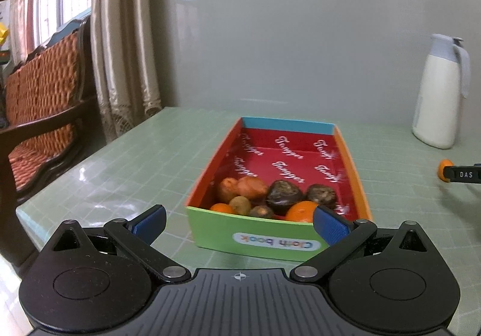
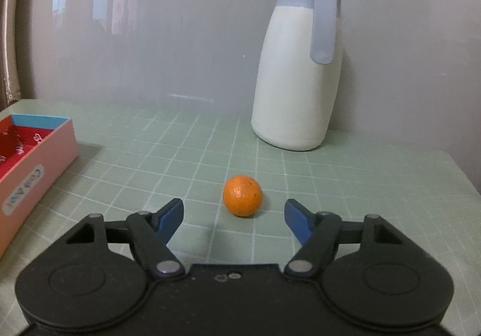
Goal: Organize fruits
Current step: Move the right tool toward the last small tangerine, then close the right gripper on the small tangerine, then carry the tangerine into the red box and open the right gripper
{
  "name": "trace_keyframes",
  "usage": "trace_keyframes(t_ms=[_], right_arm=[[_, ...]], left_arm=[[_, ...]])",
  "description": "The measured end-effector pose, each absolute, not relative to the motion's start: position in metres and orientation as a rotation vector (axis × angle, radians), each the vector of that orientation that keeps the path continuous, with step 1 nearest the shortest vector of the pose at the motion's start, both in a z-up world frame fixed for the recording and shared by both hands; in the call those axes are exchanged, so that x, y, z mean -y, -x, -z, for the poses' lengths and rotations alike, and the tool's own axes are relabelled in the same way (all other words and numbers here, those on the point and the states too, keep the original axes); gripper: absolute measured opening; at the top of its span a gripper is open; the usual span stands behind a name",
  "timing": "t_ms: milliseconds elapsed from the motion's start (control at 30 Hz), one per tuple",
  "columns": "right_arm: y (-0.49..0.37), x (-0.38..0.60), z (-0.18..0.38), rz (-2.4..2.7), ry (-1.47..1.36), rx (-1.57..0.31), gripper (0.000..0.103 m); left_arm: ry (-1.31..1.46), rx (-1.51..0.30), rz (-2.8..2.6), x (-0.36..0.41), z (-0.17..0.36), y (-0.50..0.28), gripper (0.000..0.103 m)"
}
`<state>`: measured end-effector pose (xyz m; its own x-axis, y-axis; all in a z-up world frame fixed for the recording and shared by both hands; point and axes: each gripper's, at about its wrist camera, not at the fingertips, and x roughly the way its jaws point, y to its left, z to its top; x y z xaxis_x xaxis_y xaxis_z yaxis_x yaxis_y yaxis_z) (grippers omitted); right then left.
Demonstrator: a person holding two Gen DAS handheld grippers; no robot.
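A small orange (image 2: 242,195) lies alone on the green grid mat, just ahead of my right gripper (image 2: 234,209), whose blue pads stand open on either side without touching it. The same orange (image 1: 443,169) peeks out at the far right of the left wrist view, half hidden by a black finger. A colourful cardboard box (image 1: 255,238) with a red lining holds several fruits: oranges, a kiwi, dark brown ones and a reddish one. My left gripper (image 1: 239,223) hovers open at the box's near green wall, holding nothing.
A white jug with a grey-blue lid and handle (image 2: 296,71) stands at the back by the grey wall. The box's pink side (image 2: 33,173) lies left of the right gripper. A wooden bench with orange cushions (image 1: 39,113) and curtains stand beyond the table's left edge.
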<state>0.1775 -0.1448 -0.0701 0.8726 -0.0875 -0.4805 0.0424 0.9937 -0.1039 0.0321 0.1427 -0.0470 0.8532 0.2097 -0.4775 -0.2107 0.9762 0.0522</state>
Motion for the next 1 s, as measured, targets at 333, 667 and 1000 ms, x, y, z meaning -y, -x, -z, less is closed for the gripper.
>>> trace_keyframes(t_ms=[333,667,1000], right_arm=[[-0.22,0.161,0.077,0.062,-0.003,-0.568,0.061],[-0.234,0.164,0.086,0.067,-0.024,-0.612,0.037],[-0.224,0.157,0.077,0.01,-0.052,-0.562,0.036]], left_arm=[[0.03,-0.504,-0.253,-0.159,0.05,-0.041,0.103],[0.05,-0.507,-0.27,-0.17,0.052,-0.043,0.103],[0.072,-0.503,-0.303,-0.184,0.049,-0.039,0.103]])
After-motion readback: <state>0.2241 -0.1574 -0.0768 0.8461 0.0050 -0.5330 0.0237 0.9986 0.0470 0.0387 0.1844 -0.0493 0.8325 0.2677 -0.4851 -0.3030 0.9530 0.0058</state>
